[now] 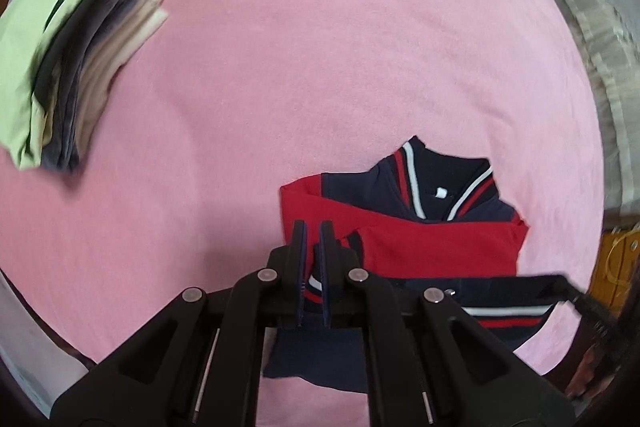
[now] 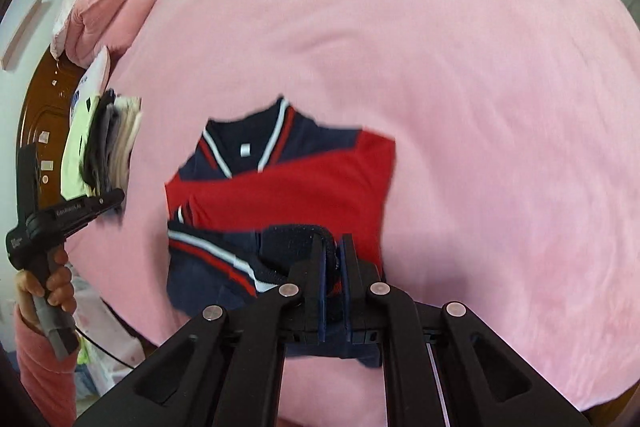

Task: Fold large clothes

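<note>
A red and navy garment [image 1: 420, 239] with white and red striped trim lies partly folded on the pink bed sheet [image 1: 320, 47], its collar [image 1: 440, 187] pointing away from me. My left gripper [image 1: 312, 231] is shut on the navy hem at the garment's near left corner. The striped hem [image 1: 508, 311] stretches right to the other tool at the frame edge. In the right wrist view the same garment [image 2: 300, 183] shows below, and my right gripper [image 2: 334, 247] is shut on a bunched navy fold of its near edge, lifted off the sheet.
A stack of folded clothes [image 1: 60, 59], light green on top, sits at the far left of the bed and shows again as the stack [image 2: 108, 143]. Pink pillows [image 2: 108, 3] and a wooden headboard [image 2: 44, 99] lie beyond. A hand [image 2: 52, 279] holds the left tool's handle.
</note>
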